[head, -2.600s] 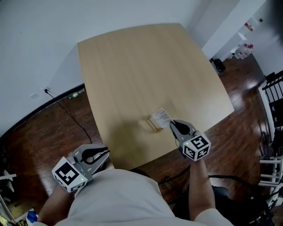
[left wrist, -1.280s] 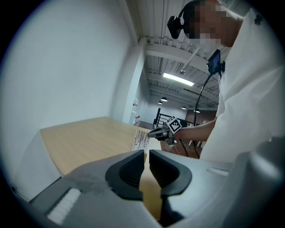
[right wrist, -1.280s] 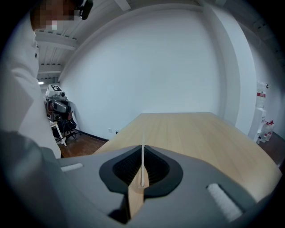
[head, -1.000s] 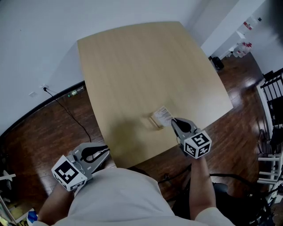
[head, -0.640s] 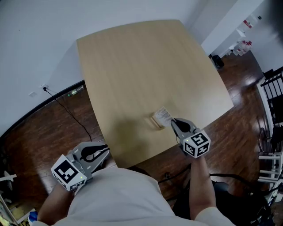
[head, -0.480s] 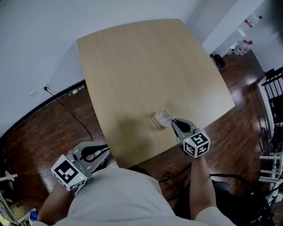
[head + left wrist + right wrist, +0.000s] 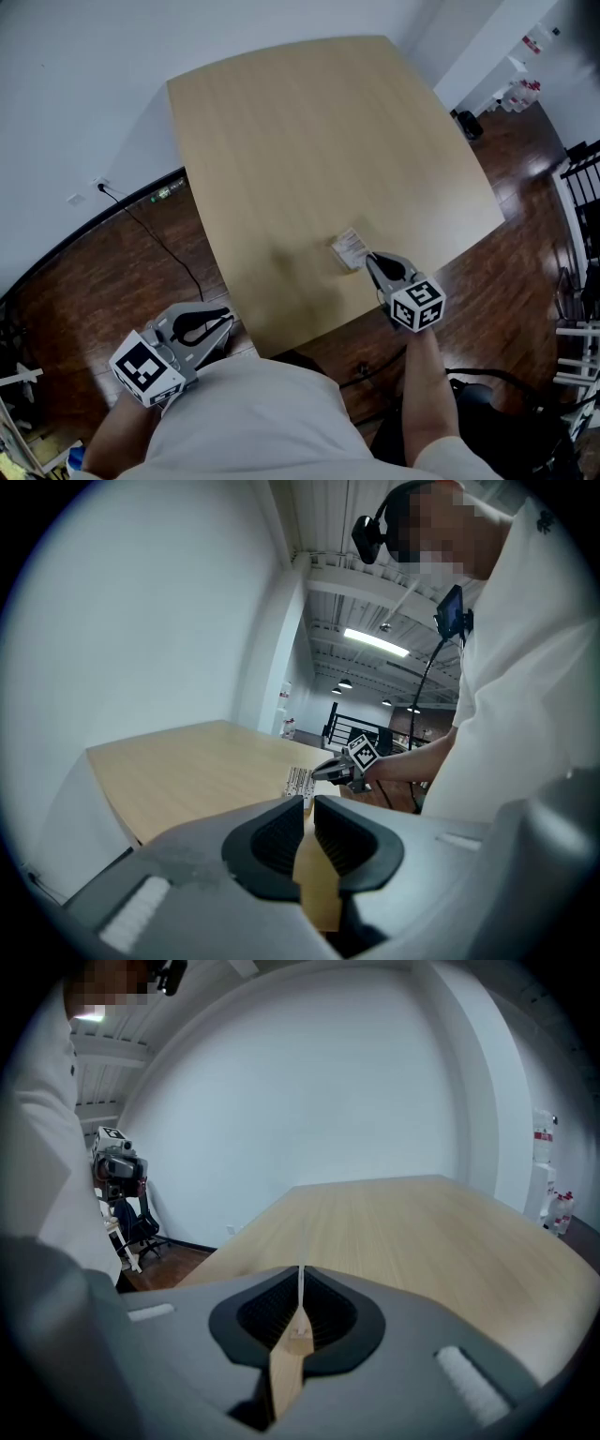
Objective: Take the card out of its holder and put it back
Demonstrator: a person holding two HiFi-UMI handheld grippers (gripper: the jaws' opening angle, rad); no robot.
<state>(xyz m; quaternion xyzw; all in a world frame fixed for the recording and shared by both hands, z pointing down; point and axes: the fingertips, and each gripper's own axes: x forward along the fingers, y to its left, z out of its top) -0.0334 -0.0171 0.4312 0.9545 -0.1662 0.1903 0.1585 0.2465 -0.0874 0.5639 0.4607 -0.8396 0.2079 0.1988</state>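
Observation:
A small white printed card [image 7: 351,246] stands near the front edge of the wooden table [image 7: 309,141]. A low wooden holder [image 7: 338,260] shows blurred at the card's near-left side. I cannot tell whether the card sits in its slot. My right gripper [image 7: 368,259] is shut on the card's right edge. In the right gripper view the card [image 7: 300,1274] is a thin white line pinched between the pads of that gripper [image 7: 300,1299]. My left gripper [image 7: 228,320] hangs off the table by my body, its jaws [image 7: 308,803] a narrow slit apart with nothing between them. It also sees the card [image 7: 297,780].
The table's front edge [image 7: 309,333] runs just below the card, with dark wood floor [image 7: 112,272] beyond it. A black cable [image 7: 155,234] lies on the floor at the left. White walls stand behind the table, and a black rack [image 7: 586,187] at the far right.
The right gripper stays shut at the card's edge with almost no movement. The left gripper has not moved. The head view has shifted slightly.

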